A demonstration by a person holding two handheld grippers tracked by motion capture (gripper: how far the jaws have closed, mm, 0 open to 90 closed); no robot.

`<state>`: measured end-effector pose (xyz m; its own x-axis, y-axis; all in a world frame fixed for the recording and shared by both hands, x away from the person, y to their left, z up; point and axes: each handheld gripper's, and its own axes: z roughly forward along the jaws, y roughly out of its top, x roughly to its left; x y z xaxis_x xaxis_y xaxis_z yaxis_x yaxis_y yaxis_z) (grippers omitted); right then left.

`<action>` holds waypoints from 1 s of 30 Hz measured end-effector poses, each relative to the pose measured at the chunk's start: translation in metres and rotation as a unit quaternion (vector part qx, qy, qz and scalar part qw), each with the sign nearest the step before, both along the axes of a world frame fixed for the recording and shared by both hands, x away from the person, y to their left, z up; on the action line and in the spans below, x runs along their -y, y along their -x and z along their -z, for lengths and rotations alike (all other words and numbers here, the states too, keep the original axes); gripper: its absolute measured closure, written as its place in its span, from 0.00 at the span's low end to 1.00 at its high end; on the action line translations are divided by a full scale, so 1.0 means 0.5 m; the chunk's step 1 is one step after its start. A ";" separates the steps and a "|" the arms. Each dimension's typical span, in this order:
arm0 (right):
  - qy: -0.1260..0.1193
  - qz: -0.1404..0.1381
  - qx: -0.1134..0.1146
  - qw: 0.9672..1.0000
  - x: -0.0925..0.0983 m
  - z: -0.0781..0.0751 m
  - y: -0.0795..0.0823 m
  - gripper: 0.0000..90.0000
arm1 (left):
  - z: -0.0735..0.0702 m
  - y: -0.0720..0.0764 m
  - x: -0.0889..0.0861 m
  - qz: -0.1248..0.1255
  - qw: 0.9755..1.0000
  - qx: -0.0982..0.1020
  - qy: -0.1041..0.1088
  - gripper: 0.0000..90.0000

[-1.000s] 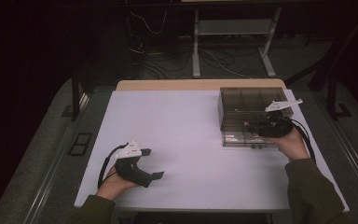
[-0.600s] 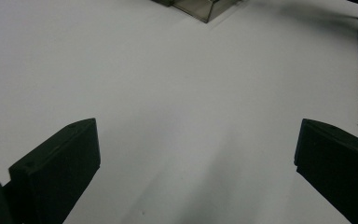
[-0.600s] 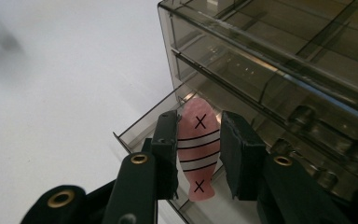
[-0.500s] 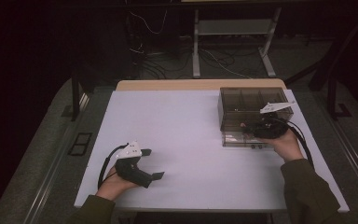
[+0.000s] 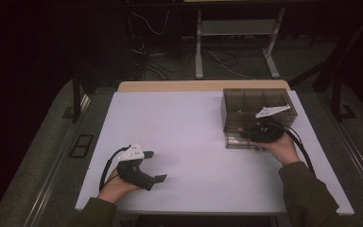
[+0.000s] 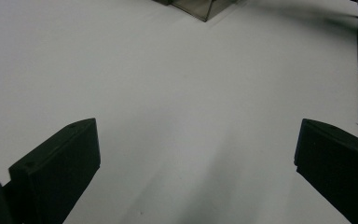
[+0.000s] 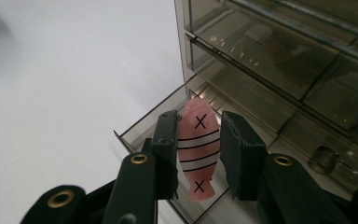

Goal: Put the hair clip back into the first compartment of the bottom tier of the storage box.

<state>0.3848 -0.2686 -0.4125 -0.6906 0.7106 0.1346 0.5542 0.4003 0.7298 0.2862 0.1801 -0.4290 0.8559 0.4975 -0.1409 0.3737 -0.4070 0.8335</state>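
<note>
Right gripper (image 7: 198, 154) clamped on a pink striped oval piece (image 7: 198, 149) over the open bottom drawer (image 7: 144, 128) of a smoky plastic drawer cabinet (image 5: 255, 111), left gripper (image 5: 144, 170) jaws wide, resting on the white table (image 5: 184, 132)

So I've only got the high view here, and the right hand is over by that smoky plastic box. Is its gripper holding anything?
Observer: Yes. In the right gripper view, the right gripper is shut on a pink fish-shaped piece with black stripes and two X marks.
Operator: Where is that fish compared with the box?
Observer: It hangs over an open drawer pulled out from the bottom of the drawer box.
Operator: And the other gripper, is it doing anything?
Observer: In the left gripper view, the left gripper has its jaws wide apart with nothing but bare white table between them.
</note>
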 end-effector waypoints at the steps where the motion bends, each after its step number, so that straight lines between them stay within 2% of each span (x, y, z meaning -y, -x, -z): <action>1: 0.001 -0.001 0.000 1.000 -0.002 0.002 -0.001 0.74 | 0.000 0.000 0.000 0.000 1.000 0.000 0.000 0.00; 16: 0.019 -0.003 -0.017 1.000 -0.018 0.027 -0.007 0.74 | 0.002 0.000 0.001 0.001 1.000 -0.001 -0.003 0.00; 25: 0.023 0.005 -0.019 1.000 -0.018 0.033 -0.009 0.73 | 0.004 0.000 0.002 0.003 1.000 -0.003 -0.006 0.00; 30: 0.021 0.006 -0.015 1.000 -0.016 0.033 -0.010 0.69 | 0.004 0.001 0.002 0.003 1.000 -0.004 -0.005 0.00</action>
<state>0.3896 -0.2604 -0.4289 -0.6780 0.7243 0.1251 0.5803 0.4231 0.6959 0.2858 0.1793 -0.4308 0.8578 0.4939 -0.1422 0.3775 -0.4177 0.8265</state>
